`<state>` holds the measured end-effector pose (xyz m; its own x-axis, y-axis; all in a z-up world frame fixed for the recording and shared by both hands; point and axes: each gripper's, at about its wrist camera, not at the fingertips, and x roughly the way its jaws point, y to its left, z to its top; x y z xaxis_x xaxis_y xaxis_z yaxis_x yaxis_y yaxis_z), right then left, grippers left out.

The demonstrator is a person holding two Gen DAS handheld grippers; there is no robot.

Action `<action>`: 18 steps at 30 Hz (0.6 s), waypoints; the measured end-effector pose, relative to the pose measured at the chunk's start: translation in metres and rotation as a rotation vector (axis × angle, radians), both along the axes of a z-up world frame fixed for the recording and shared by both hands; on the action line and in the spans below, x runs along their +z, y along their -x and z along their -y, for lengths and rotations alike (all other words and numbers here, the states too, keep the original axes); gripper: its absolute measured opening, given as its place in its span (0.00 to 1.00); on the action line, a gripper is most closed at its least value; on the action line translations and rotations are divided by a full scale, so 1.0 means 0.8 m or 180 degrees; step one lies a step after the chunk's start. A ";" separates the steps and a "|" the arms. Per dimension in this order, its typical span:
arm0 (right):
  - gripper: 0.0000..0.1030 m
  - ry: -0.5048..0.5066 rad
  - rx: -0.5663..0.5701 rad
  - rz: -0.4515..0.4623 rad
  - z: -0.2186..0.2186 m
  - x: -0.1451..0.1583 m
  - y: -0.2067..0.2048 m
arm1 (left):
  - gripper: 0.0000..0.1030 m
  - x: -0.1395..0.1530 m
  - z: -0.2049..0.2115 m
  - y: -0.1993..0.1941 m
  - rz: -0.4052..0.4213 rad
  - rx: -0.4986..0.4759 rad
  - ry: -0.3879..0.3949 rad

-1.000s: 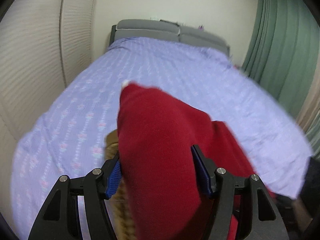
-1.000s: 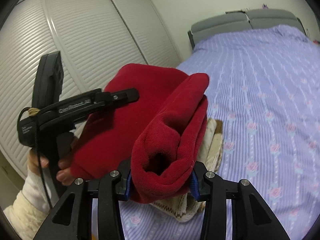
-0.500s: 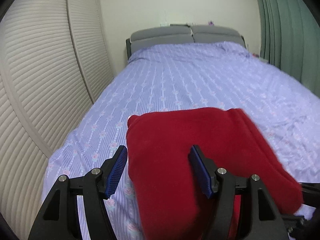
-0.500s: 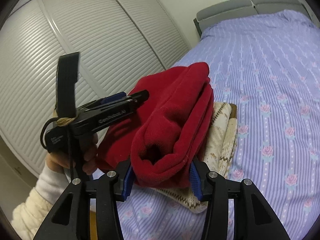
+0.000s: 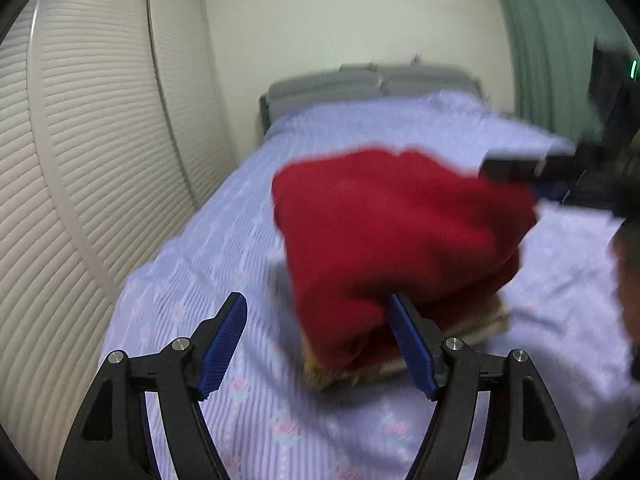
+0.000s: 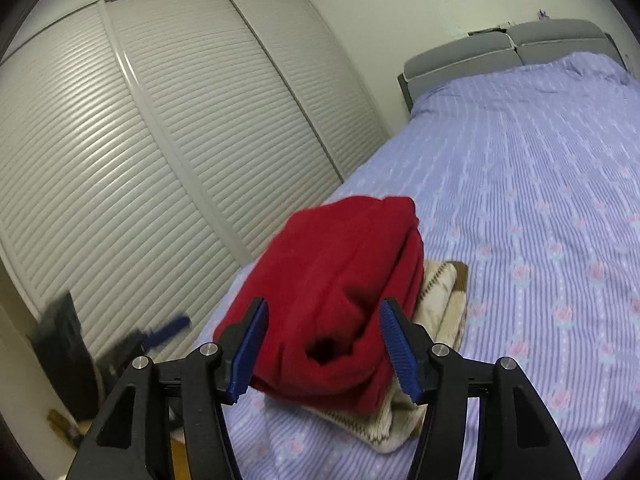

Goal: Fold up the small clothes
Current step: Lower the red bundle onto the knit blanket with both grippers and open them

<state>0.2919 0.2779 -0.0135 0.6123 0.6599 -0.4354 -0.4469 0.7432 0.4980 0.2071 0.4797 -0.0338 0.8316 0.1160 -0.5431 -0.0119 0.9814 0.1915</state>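
Note:
A folded red fleece garment (image 5: 400, 240) lies on top of a folded cream and brown knit (image 5: 484, 328) near the bed's left edge; both also show in the right wrist view, the fleece (image 6: 340, 280) above the knit (image 6: 440, 292). My left gripper (image 5: 320, 344) is open and empty, drawn back, with the fleece just beyond its right finger. My right gripper (image 6: 324, 348) is open, its jaws standing on either side of the fleece's near end without pinching it. The right gripper shows blurred at the right of the left wrist view (image 5: 532, 168).
The bed (image 6: 540, 184) has a lilac flowered cover and a grey headboard (image 6: 516, 44). White louvred wardrobe doors (image 6: 160, 152) run along the left side. Green curtains (image 5: 540, 60) hang at the right. The left gripper appears blurred low left in the right wrist view (image 6: 152, 340).
Both grippers have let go of the red fleece, which now rests on the knit. The left gripper has pulled back and to the left; the right jaws have opened.

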 end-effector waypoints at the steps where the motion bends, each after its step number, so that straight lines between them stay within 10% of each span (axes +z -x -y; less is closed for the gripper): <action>1: 0.56 0.0019 0.0012 -0.0022 -0.001 0.001 -0.004 | 0.72 -0.005 -0.001 -0.006 -0.0016 0.0003 0.0024; 8: 0.37 0.0203 -0.0139 -0.0164 0.005 -0.015 -0.008 | 0.72 -0.001 -0.010 -0.026 0.0041 0.0052 0.0024; 18: 0.35 0.0140 -0.0071 -0.0493 0.003 -0.062 -0.011 | 0.92 -0.033 -0.052 -0.041 -0.0172 0.0216 0.0369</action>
